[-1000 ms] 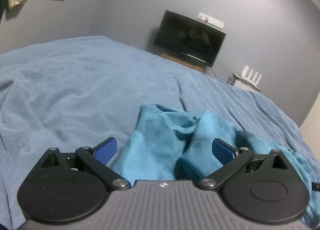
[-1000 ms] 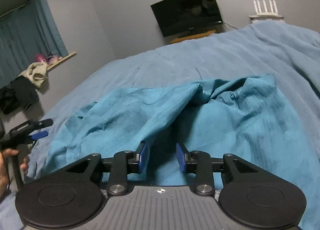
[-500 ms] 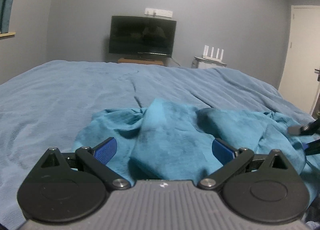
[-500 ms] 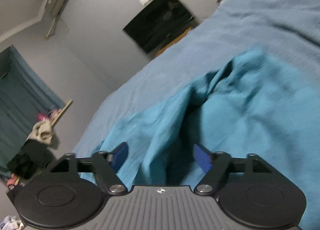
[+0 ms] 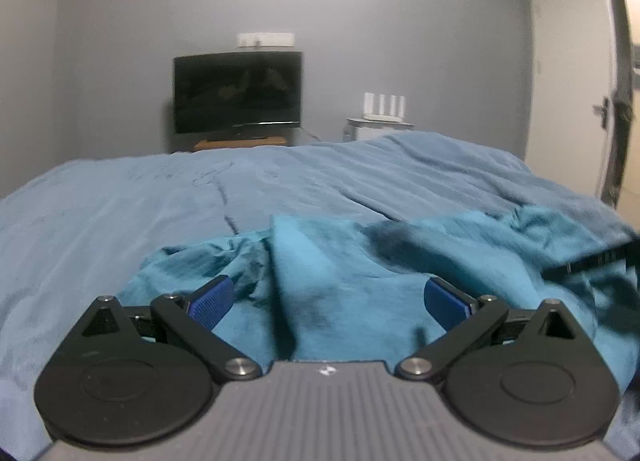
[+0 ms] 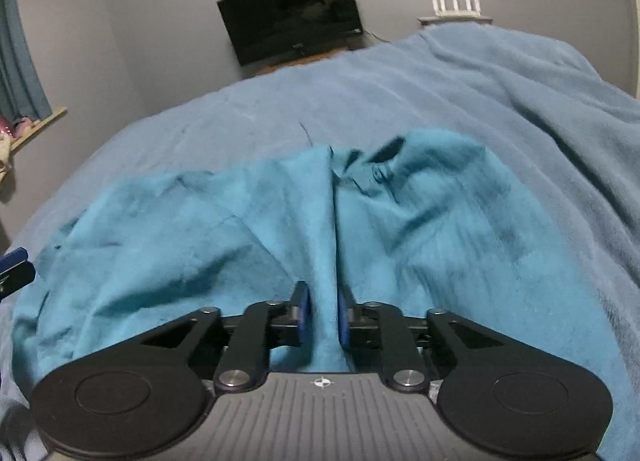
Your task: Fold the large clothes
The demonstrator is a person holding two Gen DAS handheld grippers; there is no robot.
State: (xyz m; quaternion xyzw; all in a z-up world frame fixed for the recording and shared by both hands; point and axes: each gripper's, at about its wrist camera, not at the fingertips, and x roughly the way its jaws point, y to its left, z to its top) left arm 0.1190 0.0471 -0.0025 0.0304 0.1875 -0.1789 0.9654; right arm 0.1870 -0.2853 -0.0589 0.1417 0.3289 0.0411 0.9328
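Half a second ago the right gripper (image 6: 323, 315) had its fingers (image 6: 301, 311) spread wide; now they have come close together and pinch a raised fold of the teal cloth (image 6: 440, 229). Its view was tipped to one side before and is now more level. The left gripper (image 5: 328, 297) has not changed: its fingers (image 5: 211, 299) are as wide apart as before, with cloth (image 5: 320, 269) lying between them, but they hold nothing. Its camera sits a little higher than before, so more wall shows above the TV (image 5: 238, 91).

The cloth lies crumpled on the near part of the blue bed (image 6: 500, 81), with a ridge running up its middle from the right gripper. At the left edge of the right view, a blue finger tip of the left gripper (image 6: 14, 255) peeks in beside the cloth. At the right edge of the left view, a dark blurry bar (image 5: 592, 259) crosses over the cloth; I cannot tell what it is. A white router (image 5: 384, 105) stands near the TV.
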